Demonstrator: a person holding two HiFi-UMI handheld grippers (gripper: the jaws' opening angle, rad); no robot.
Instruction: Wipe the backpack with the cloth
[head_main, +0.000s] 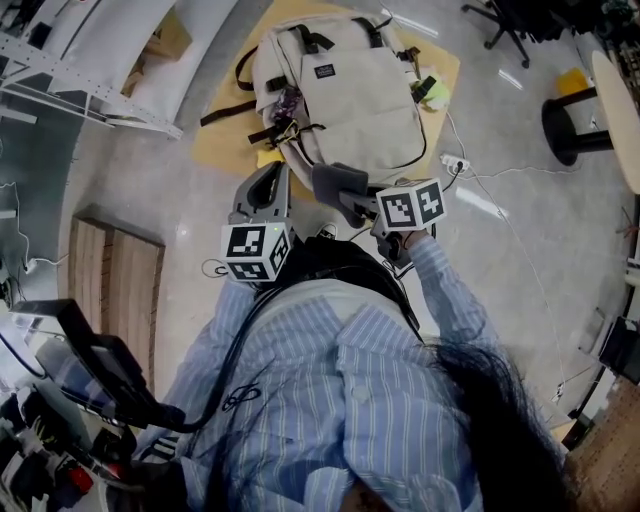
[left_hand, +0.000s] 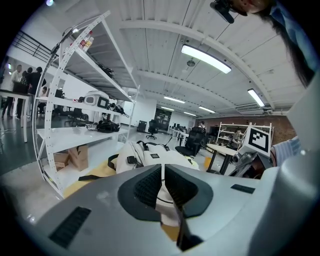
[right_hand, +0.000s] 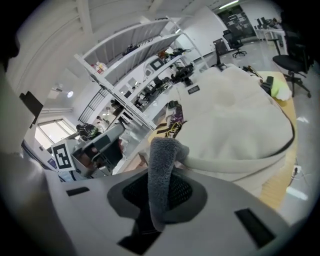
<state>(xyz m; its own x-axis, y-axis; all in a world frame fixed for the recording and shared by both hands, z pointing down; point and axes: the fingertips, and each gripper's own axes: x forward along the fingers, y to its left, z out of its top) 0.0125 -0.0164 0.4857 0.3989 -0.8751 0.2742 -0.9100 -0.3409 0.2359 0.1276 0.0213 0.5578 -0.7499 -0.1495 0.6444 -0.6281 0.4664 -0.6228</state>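
Right gripper (right_hand: 159, 192): clenched on grey cloth (right_hand: 162, 155), at near edge of beige backpack (head_main: 350, 90) lying on tan mat (head_main: 225, 140). Left gripper (left_hand: 162, 187): closed, empty, alongside. Risk: unsteadied backpack may slide under wiping; cloth could drag from jaws.

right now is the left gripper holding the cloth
No, the grey cloth is pinched in the right gripper, while the left gripper has its jaws together with nothing between them.

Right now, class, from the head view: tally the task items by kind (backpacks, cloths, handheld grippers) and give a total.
Backpack: 1
Cloth: 1
Grippers: 2 (left gripper, right gripper)
Total: 4
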